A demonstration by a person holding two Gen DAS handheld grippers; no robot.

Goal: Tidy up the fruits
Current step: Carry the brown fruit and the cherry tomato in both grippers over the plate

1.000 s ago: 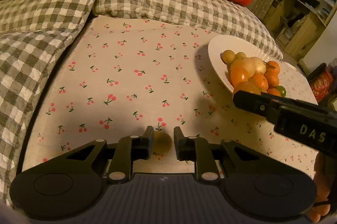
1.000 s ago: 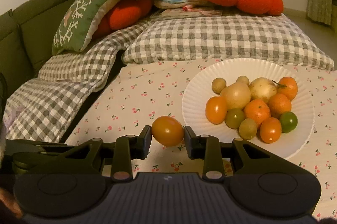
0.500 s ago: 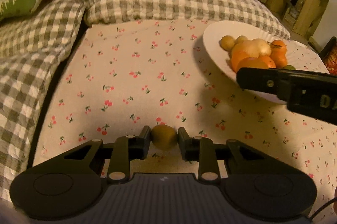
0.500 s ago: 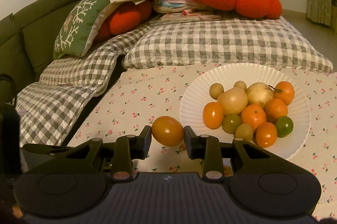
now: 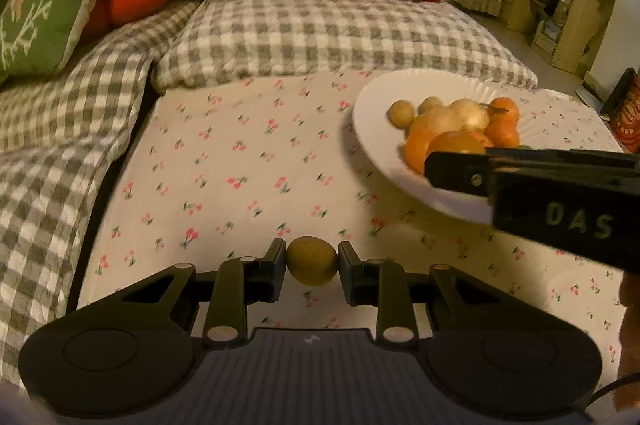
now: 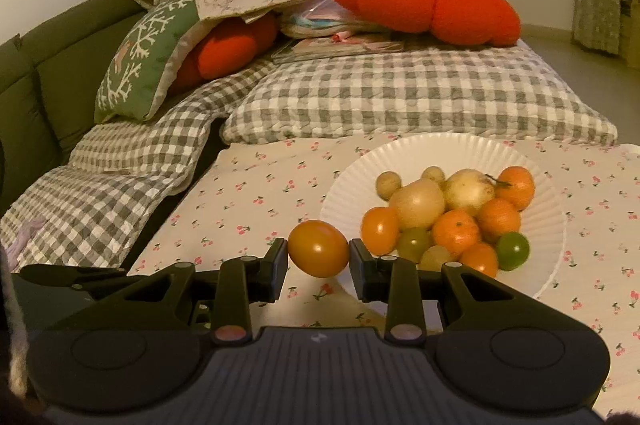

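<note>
A cherry-print cloth (image 5: 240, 161) covered the desk in front of a sofa piled with checked cushions (image 6: 400, 93), and on the cloth sat a white plate (image 6: 440, 153) heaped with small fruits (image 6: 452, 217), orange, pale and green, crowded toward its middle and right. The right tool (image 6: 319, 257) held an orange tomato (image 6: 318, 248) pinched between its two fingers, above the cloth and just beside the plate's near-left rim; in the left wrist view the same tool crossed in front of the plate. The left tool (image 5: 312, 267) gripped a small olive-green fruit (image 5: 312, 266) the same way, well apart from the plate and over the cloth. The step in hand looked like carrying both fruits to the plate. Doing it well likely meant bringing the right tool in first over the bare left part of the plate, lowering until the tomato nearly touched before easing the fingers apart, so it would not roll or knock the heap. The left tool should probably wait clear, then follow to the same open patch, with a light grip throughout on such soft skins.
</note>
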